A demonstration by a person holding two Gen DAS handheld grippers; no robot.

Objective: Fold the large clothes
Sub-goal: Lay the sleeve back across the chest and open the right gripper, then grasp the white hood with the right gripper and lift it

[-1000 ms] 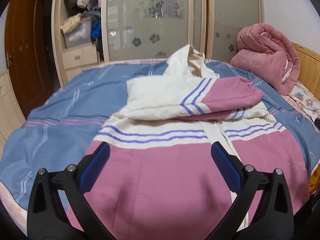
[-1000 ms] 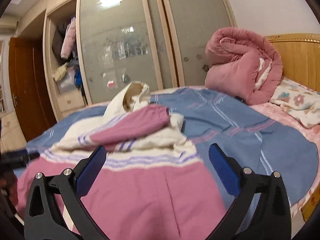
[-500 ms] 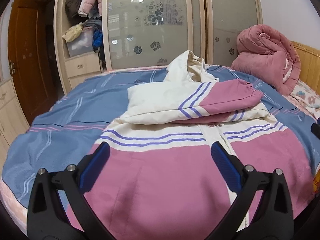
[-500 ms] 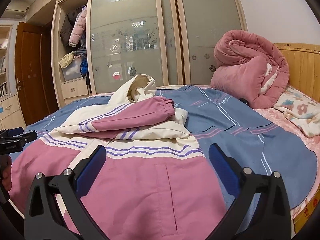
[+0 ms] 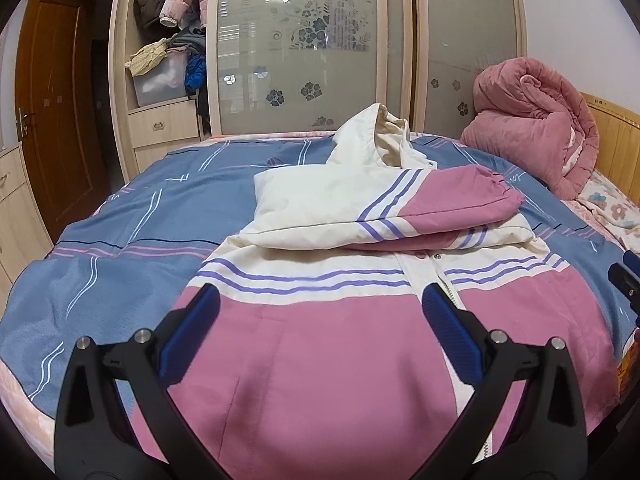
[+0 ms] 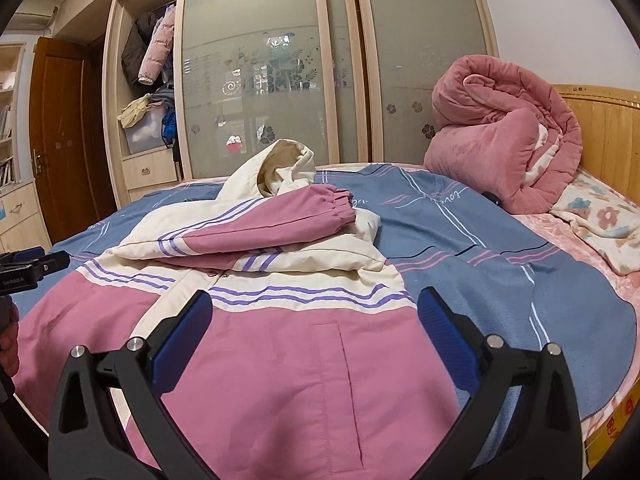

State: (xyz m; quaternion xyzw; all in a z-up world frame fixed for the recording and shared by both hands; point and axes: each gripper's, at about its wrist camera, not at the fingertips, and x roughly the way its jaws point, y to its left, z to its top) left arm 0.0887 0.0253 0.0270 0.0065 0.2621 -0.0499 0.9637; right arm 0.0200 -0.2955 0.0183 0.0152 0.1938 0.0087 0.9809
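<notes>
A pink and cream hooded jacket (image 5: 320, 352) with purple stripes lies front-up on the bed, its hem towards me. Both sleeves (image 5: 384, 208) are folded across the chest, and the hood (image 5: 372, 140) points at the wardrobe. My left gripper (image 5: 320, 304) hovers open over the left half of the hem, nothing between its blue pads. My right gripper (image 6: 316, 308) is open above the right half of the jacket (image 6: 288, 360), near the pocket slit (image 6: 348, 376). Each gripper shows at the edge of the other's view: the right gripper (image 5: 626, 280) and the left gripper (image 6: 28, 270).
The bed (image 5: 120, 232) has a blue striped cover. A rolled pink quilt (image 6: 504, 140) and a floral blanket (image 6: 600, 224) lie at the wooden headboard (image 6: 608, 128) on the right. A wardrobe (image 5: 312, 48) with sliding doors stands behind, an open shelf (image 5: 164, 64) of clothes and a door (image 5: 52, 96) to its left.
Both grippers have pulled back and lifted slightly, so more of the wardrobe shows. The jacket has stayed still and both grippers stay open.
</notes>
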